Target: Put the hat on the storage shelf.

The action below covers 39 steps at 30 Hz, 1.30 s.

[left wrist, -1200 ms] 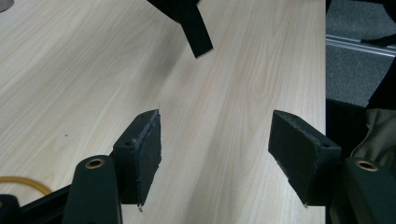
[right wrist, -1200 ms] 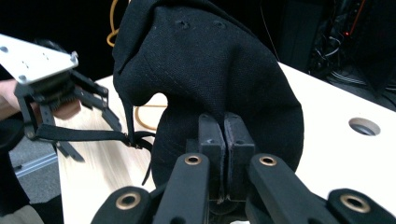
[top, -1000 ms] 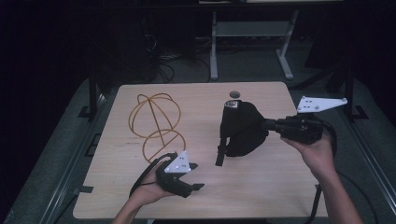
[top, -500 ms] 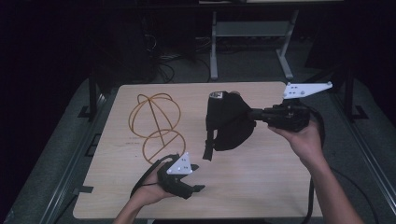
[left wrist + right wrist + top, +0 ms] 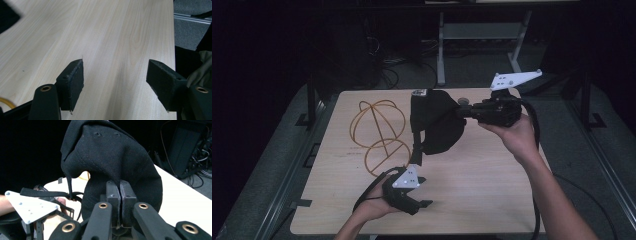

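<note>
The right hand-held gripper (image 5: 460,113) has its jaws pressed together on a fold of a black cap (image 5: 435,121), pinched at the fabric edge, and carries it clear above the bench (image 5: 492,180), the strap dangling below. In the right gripper view the pads (image 5: 113,192) meet tight with cloth between them while the crown bulges upward. The left hand-held gripper (image 5: 424,192) rests low near the bench's front edge; its jaws have just been opening and stand apart with nothing between them, bare wood showing in its own view. Beyond it stands a yellow wire stand (image 5: 379,132), two loops joined by a stem, just left of the cap. To seat the cap well, I judge the crown should open downward over the upper loop, the free gripper spreading the brim side so the fabric does not snag the wire or tip the stand.
</note>
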### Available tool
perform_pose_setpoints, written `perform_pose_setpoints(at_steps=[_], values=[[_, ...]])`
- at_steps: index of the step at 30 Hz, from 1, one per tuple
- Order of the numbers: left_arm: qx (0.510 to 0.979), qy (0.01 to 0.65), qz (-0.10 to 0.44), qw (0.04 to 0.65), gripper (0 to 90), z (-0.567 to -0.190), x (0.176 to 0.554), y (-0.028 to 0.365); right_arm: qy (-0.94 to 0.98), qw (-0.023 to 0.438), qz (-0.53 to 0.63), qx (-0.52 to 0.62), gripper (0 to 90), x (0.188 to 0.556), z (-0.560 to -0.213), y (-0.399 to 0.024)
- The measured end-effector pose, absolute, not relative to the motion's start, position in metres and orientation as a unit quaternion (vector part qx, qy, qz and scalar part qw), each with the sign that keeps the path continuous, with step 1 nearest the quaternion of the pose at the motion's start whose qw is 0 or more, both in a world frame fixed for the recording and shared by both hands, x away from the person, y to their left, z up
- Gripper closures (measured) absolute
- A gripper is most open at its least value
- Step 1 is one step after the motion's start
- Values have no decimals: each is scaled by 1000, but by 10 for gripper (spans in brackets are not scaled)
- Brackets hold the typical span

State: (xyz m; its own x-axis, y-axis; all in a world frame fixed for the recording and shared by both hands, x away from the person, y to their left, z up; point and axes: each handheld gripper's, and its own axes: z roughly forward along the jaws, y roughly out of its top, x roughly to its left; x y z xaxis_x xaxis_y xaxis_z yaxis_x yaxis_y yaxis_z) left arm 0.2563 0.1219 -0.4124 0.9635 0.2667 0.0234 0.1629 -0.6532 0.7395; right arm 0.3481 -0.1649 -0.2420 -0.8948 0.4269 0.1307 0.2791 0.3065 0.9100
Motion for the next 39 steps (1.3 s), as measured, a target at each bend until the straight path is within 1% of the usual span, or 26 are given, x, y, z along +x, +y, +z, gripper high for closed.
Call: perform_pose_setpoints(at_steps=[8,12,25,31,39], values=[[907,116,62,400,294,-416,255,120,811,61,545,203,880,357,-228,-139],[912,101,65,393,294,-416,256,119,812,54,548,196,880,362,-223,-123],[909,108,64,397,294,-415,259,123,829,37,537,155,880,379,-196,-69],[908,112,57,400,294,-415,260,124,844,25,518,139,879,389,-188,-40],[909,104,60,399,294,-415,261,123,850,9,509,133,877,401,-182,-14]])
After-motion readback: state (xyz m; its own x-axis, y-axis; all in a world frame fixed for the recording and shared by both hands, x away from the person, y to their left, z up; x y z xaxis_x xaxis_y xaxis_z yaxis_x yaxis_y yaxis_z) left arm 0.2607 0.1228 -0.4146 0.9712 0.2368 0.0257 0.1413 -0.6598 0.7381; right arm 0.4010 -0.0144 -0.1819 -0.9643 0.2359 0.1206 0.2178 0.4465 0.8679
